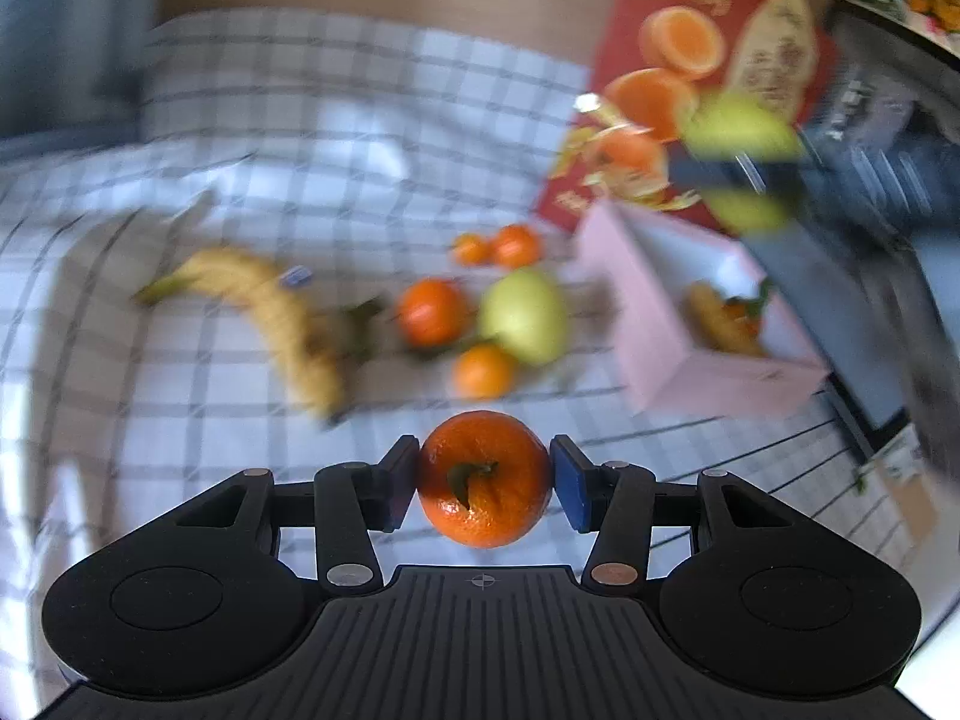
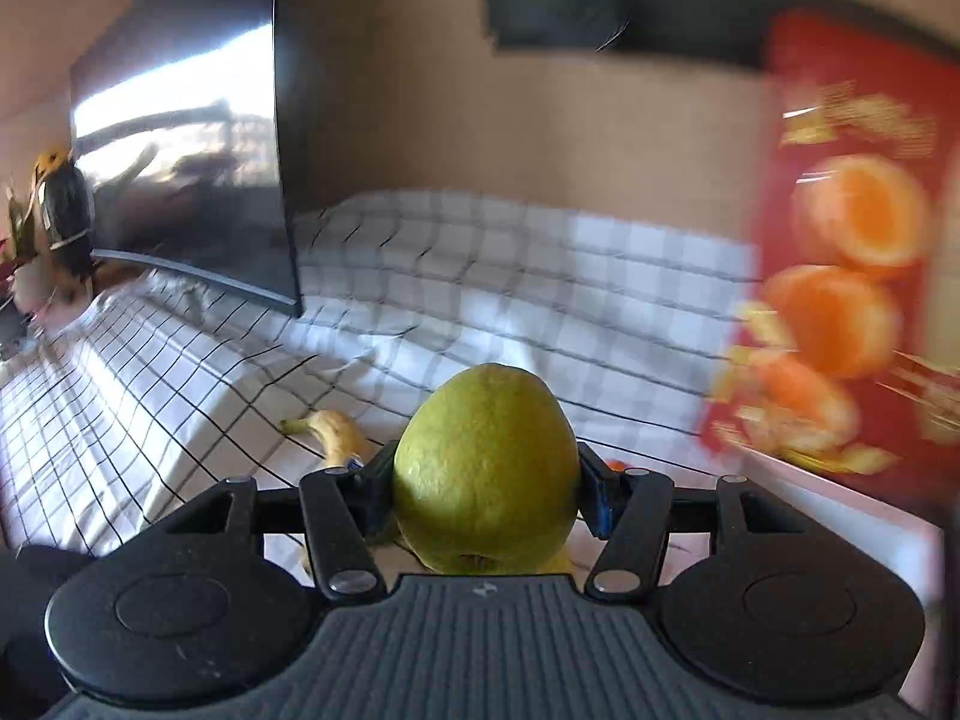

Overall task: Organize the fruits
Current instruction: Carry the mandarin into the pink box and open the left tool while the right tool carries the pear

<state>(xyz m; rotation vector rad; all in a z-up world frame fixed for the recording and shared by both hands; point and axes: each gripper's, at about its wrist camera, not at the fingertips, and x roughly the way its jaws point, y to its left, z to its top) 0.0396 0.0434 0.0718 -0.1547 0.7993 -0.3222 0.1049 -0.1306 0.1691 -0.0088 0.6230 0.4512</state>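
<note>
My left gripper is shut on a tangerine, held above the checked cloth with its stalk end facing the camera. My right gripper is shut on a green pear-like fruit; in the left wrist view that same gripper shows blurred at the upper right, above a pink box. On the cloth lie a banana, another green fruit and several tangerines. The pink box holds a banana and a tangerine.
A red carton printed with oranges stands behind the pink box. A dark monitor rises at the left in the right wrist view. The checked cloth covers the table. A plant sits at the far left.
</note>
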